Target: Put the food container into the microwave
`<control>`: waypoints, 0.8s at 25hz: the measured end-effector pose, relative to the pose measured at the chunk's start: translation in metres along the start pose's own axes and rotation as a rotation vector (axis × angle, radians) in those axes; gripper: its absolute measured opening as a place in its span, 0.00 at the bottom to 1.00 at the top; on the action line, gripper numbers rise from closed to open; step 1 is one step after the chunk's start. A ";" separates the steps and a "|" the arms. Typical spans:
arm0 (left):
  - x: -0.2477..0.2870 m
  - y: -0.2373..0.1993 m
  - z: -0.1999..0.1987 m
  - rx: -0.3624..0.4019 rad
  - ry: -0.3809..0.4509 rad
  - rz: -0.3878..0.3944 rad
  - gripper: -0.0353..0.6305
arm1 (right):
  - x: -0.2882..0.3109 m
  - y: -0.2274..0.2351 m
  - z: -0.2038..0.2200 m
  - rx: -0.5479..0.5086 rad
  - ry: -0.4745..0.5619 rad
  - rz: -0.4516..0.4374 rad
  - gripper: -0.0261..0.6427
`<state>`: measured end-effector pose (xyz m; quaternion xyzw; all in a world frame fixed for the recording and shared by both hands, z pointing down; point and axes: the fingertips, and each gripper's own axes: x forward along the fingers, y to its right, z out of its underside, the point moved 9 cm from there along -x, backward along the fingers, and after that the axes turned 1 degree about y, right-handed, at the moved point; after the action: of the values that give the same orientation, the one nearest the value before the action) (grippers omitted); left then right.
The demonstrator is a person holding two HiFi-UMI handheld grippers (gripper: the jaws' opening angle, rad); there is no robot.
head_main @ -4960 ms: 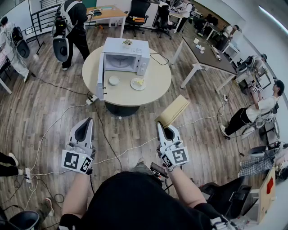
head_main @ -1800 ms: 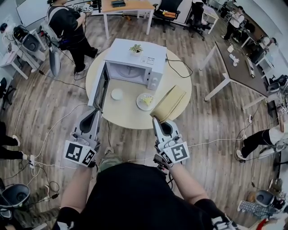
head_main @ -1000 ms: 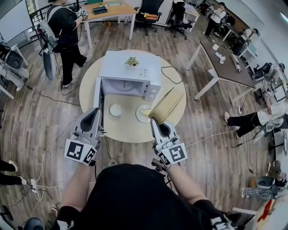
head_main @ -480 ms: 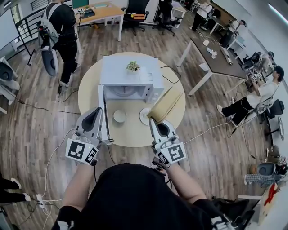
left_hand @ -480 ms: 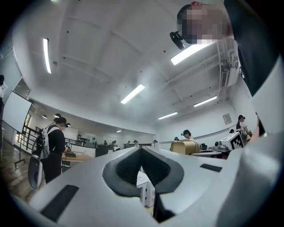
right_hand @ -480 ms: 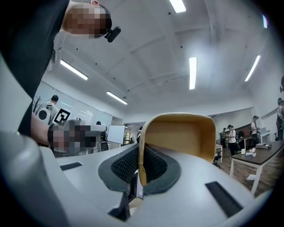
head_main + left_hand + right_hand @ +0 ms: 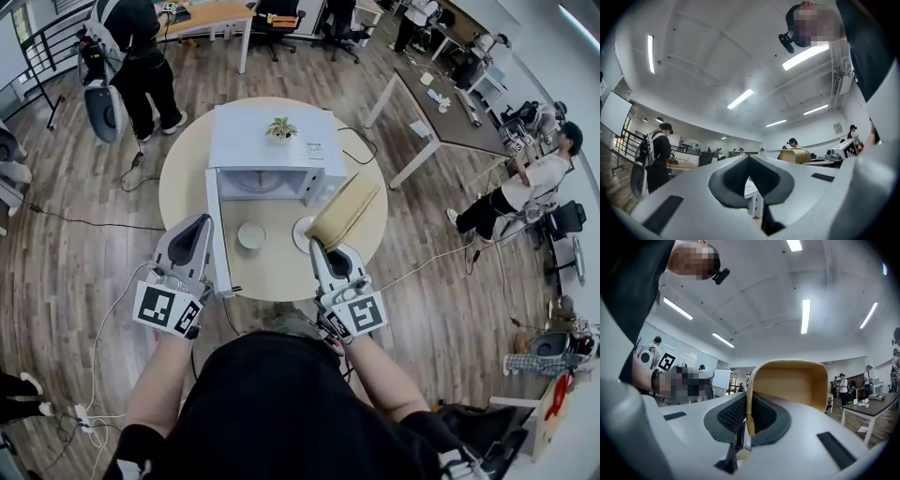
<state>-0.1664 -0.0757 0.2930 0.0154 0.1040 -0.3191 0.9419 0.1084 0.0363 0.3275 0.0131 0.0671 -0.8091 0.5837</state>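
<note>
The tan food container (image 7: pixel 344 211) stands tilted above the table's near right side, its rim pinched in my right gripper (image 7: pixel 318 247). In the right gripper view the container (image 7: pixel 790 383) rises between the pads, and the right gripper (image 7: pixel 749 401) is shut on its wall. The white microwave (image 7: pixel 267 155) sits on the round table (image 7: pixel 178 202) with its door (image 7: pixel 217 239) swung open toward me. My left gripper (image 7: pixel 201 222) hovers at the door's near edge. In the left gripper view its tips (image 7: pixel 750 158) meet with nothing between them.
A small white dish (image 7: pixel 251 235) and a plate with food (image 7: pixel 302 234) lie in front of the microwave's opening. A potted plant (image 7: pixel 281 127) stands on its top. Cables cross the wooden floor. A person (image 7: pixel 136 52) stands at the back left, and desks (image 7: pixel 441 98) fill the right.
Both grippers and the view have come nearer to the round table. The container stays pinched in the right gripper and now hangs over the tabletop's near right part.
</note>
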 end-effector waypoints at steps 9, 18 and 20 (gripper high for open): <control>0.019 -0.008 0.005 0.002 0.004 -0.053 0.08 | 0.030 0.026 0.005 0.006 0.021 -0.054 0.08; 0.042 -0.018 0.006 0.007 -0.006 -0.080 0.08 | 0.059 0.053 0.007 -0.010 0.009 -0.080 0.08; 0.047 -0.021 0.012 0.000 -0.015 -0.086 0.08 | 0.067 0.060 0.013 -0.003 0.001 -0.084 0.08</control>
<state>-0.1403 -0.1218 0.2957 0.0084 0.0973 -0.3595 0.9280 0.1444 -0.0470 0.3279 0.0098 0.0689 -0.8327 0.5493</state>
